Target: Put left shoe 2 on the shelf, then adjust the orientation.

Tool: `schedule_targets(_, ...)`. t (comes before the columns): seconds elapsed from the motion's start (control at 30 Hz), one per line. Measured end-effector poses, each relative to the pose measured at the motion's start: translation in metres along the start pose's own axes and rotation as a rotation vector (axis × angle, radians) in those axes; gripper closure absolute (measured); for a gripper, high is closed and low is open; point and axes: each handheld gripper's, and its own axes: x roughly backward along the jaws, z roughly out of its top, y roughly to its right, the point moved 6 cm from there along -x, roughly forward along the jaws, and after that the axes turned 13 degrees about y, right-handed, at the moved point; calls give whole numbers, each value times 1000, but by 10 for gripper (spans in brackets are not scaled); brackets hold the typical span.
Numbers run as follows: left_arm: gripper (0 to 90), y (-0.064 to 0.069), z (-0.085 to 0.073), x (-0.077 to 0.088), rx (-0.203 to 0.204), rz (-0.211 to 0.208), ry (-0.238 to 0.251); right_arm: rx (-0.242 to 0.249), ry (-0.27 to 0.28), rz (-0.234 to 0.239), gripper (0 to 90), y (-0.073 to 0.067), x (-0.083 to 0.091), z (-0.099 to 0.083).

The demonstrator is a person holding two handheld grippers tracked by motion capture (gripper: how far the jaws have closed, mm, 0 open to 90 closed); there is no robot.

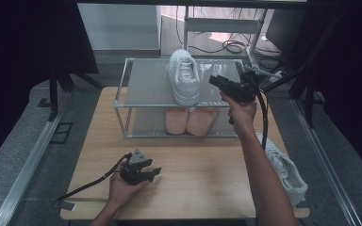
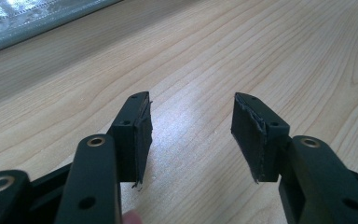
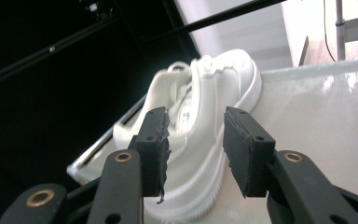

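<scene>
- The white sneaker (image 1: 184, 77) lies on the top shelf of the wire rack (image 1: 122, 89), toward the right half of that shelf, its toe pointing at the shelf's front edge and its heel at the back edge.
- The right claw (image 1: 215, 80) hangs over the right part of the top shelf, just beside the sneaker's right flank, held up by the right hand (image 1: 239, 109).
- In the right gripper view the right claw (image 3: 193, 140) is released: its jaws stand apart with the sneaker (image 3: 205, 121) seen through the gap beyond them, and neither pad touches the shoe.
- A pair of pink slippers (image 1: 191, 120) sits on the rack's lower shelf, directly under the sneaker, toes toward the front edge.
- The rack stands at the back edge of the wooden table (image 1: 202, 165), roughly centred.
- A second white sneaker (image 1: 286, 170) lies at the table's right edge, near the front right corner, partly hidden by the person's right forearm.
- The left claw (image 1: 155, 171) rests low near the table's front edge, left of centre, held by the left hand (image 1: 122, 187).
- In the left gripper view the left claw (image 2: 191, 133) is released too, jaws wide apart with bare table wood (image 2: 261, 56) between them.
</scene>
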Motion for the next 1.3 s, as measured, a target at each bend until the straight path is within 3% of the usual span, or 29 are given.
schedule_targets(0.37,484,0,0,1,1,-1,1,83,-36,32,596,-4,40,-24)
schedule_targets(0.67,484,1,1,0,16,2,12,130,-63,42,590,2,72,-40)
schedule_targets(0.77,484,1,1,0,16,2,11,130,-64,41,590,6,79,-45)
schedule_targets(1.3,484,1,3,2,18,8,17,227,-113,9,573,14,103,-65)
